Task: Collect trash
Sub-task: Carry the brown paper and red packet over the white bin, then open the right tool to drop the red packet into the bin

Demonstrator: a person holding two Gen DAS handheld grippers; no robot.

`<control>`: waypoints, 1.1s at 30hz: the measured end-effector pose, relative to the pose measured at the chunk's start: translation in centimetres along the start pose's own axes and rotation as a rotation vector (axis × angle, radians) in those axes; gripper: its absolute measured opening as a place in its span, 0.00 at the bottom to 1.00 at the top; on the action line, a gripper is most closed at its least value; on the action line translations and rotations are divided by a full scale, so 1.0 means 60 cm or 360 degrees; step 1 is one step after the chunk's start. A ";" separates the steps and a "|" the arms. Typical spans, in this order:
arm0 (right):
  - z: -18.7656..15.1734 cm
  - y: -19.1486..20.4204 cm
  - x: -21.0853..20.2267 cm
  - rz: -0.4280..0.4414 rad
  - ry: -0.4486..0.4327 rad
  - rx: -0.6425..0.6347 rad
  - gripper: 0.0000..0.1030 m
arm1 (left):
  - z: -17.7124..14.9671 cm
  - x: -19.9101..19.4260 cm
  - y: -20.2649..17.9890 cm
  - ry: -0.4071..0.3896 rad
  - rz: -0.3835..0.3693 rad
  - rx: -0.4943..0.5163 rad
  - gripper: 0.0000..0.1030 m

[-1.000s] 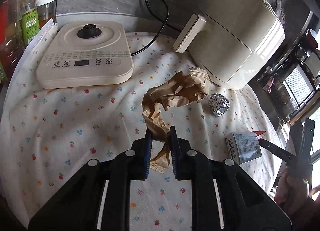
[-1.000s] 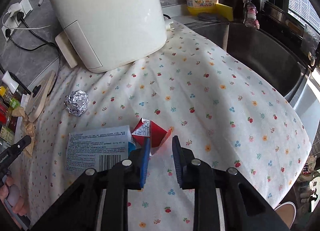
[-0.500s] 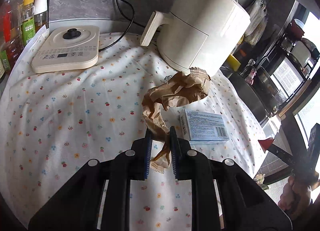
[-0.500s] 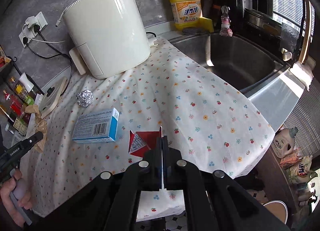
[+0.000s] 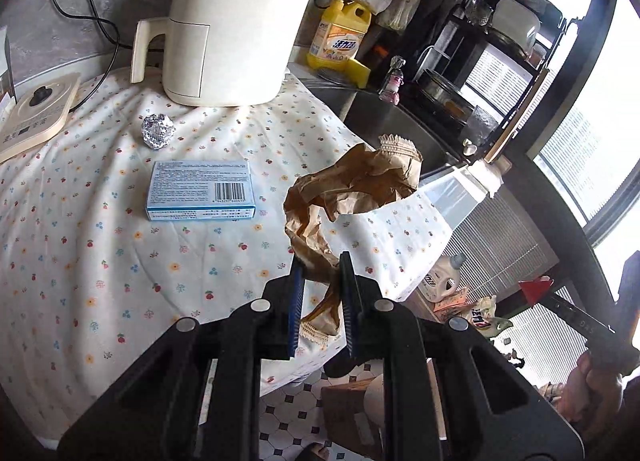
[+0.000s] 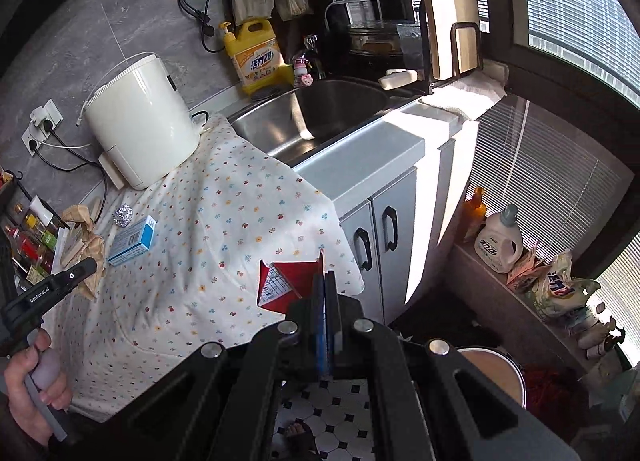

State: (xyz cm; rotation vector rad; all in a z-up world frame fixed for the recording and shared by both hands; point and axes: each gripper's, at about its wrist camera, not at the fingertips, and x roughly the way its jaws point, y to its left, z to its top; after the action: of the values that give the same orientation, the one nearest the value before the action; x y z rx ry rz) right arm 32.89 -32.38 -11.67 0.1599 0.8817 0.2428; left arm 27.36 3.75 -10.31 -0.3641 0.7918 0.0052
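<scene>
While gripped in the left gripper (image 5: 322, 289), jaws narrow, crumpled brown paper bag (image 5: 356, 185) aloft over table (image 5: 80, 261) edge; red wrapper (image 6: 286, 287) pinched flat in right gripper (image 6: 324, 301); blue box (image 5: 202, 190), foil ball (image 5: 158, 130) on cloth.

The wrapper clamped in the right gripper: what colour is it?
Red, with a white printed label panel; the wrapper shows best in the right wrist view.

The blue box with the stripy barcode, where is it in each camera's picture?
Left wrist view: blue box lies left of centre on the flowery cloth, below the foil ball.
Right wrist view: same box, far left.
Shared landmark: white air fryer behind it.
</scene>
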 end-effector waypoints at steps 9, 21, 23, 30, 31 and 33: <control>-0.093 -0.155 -0.030 -0.0131 0.0100 0.0151 0.02 | -0.080 0.037 -0.139 0.0117 -0.0110 0.0120 0.17; -0.195 -0.274 -0.020 -0.0186 0.0269 0.0278 0.06 | -0.198 0.086 -0.261 0.0319 -0.0180 0.0236 0.17; -0.207 -0.285 -0.018 -0.0173 0.0297 0.0302 0.07 | -0.213 0.092 -0.276 0.0351 -0.0187 0.0262 0.17; -0.250 -0.311 -0.036 -0.0172 0.0298 0.0353 0.37 | -0.269 0.115 -0.317 0.0468 -0.0226 0.0338 0.17; -0.254 -0.316 -0.040 -0.0177 0.0298 0.0363 0.37 | -0.276 0.119 -0.322 0.0487 -0.0234 0.0345 0.17; -0.261 -0.326 -0.051 -0.0195 0.0294 0.0372 0.37 | -0.290 0.130 -0.337 0.0526 -0.0252 0.0361 0.17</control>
State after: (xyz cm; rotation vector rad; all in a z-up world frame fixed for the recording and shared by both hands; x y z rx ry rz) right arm 21.60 -51.40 -23.84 0.3031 1.0989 0.0391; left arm 23.59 -21.81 -20.52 -0.2130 1.0762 -0.2975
